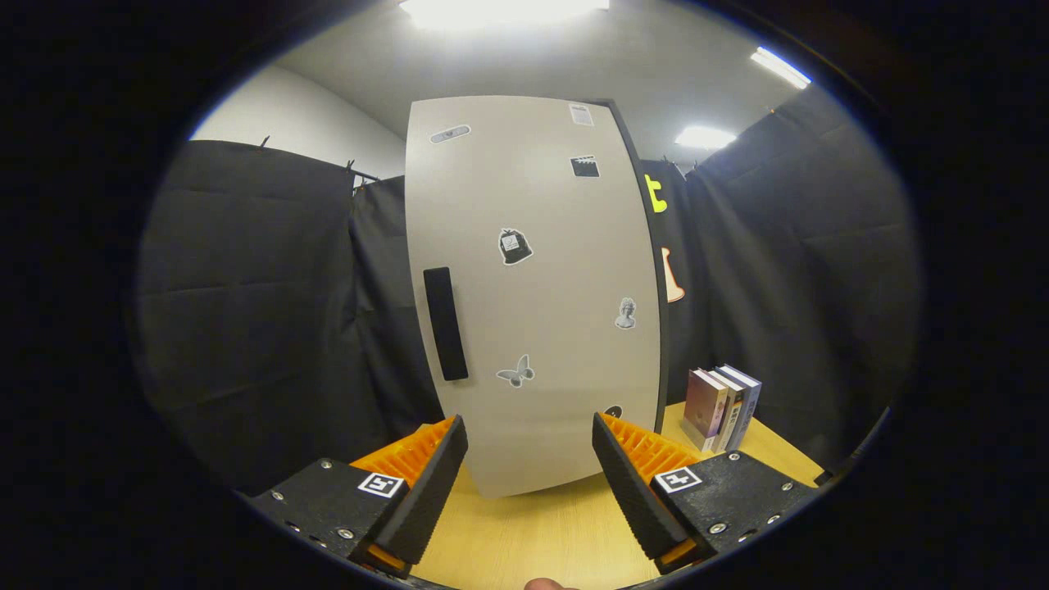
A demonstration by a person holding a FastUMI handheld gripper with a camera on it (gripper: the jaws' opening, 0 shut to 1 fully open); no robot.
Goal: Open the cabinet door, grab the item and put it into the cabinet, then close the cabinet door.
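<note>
I'm looking straight along the gripper, and its two fingers stand wide apart with nothing between them but bare tabletop. They hold nothing. Each finger angles inward toward the cabinet ahead.

Dead ahead, just beyond the fingertips, stands the cabinet, a tall pale box on the wooden table. Its long axis runs up and down, leaning a touch in this lens, and its door faces me, shut flat. The dark handle is a slim vertical bar near the door's left edge, about halfway up, its long axis parallel to that edge. A dark frame edge shows down the cabinet's right side.

Stickers dot the door: a butterfly low in the middle, a bust to the right, a dark bag-like one higher up, a clapperboard near the top.

To the right of the cabinet, near it but apart, a short row of books stands upright on the table, spines toward me, long axes vertical. They sit beyond the right finger.

Black cloth hangs behind everything, ceiling lights glaring above. At the very bottom, between the fingers, I can see a sliver of a fingertip.
</note>
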